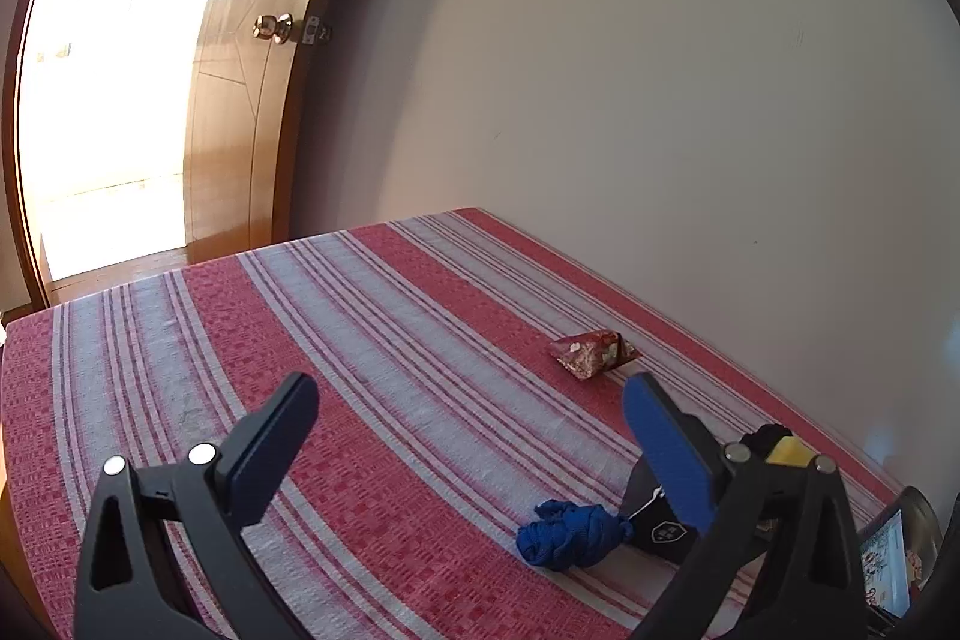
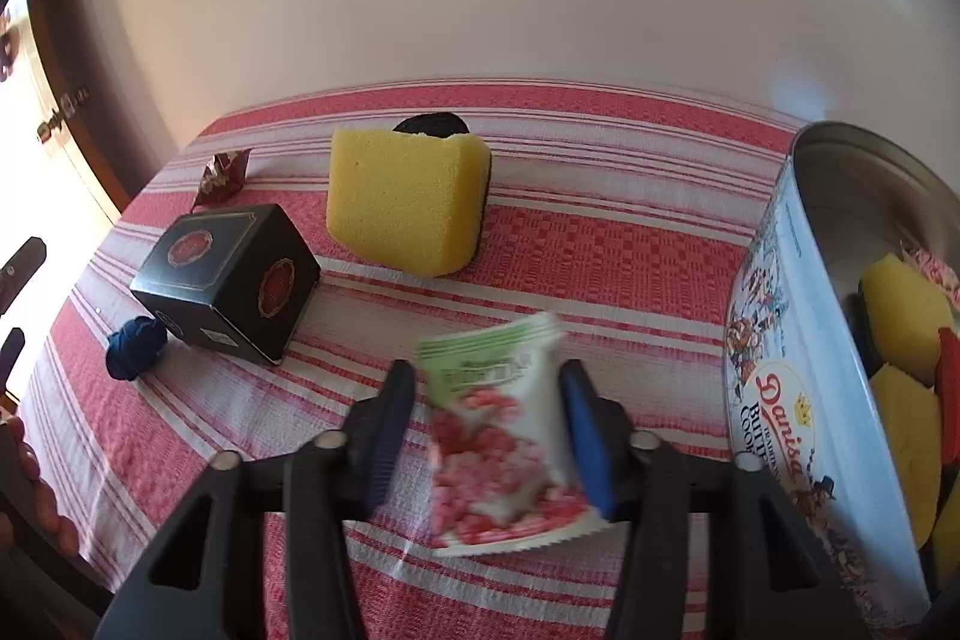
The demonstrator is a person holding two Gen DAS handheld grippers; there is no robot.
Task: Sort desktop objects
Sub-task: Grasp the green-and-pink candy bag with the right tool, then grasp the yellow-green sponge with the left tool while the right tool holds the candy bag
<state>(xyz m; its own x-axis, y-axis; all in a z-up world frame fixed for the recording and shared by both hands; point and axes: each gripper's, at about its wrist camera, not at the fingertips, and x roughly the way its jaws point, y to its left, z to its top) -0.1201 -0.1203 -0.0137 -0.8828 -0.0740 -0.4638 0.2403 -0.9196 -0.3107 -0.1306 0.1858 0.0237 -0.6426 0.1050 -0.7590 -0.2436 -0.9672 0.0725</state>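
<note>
The right gripper (image 2: pixel 486 418) clasped a green-and-pink snack packet (image 2: pixel 504 436) between its pads, just left of the open cookie tin (image 2: pixel 774 400), which already held yellow sponges. Left of the tin, beyond the packet, stood a yellow sponge (image 2: pixel 402 202) and a black box (image 2: pixel 228 274). The left gripper (image 1: pixel 474 424) hung spread wide and empty over the striped tablecloth (image 1: pixel 360 340), well left of the tin.

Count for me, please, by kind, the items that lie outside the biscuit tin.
Yellow sponge: 1
Black box: 1
Blue cord bundle: 1
Brown wrapped sweet: 1
Green-and-pink sachet: 1
Total: 5
</note>
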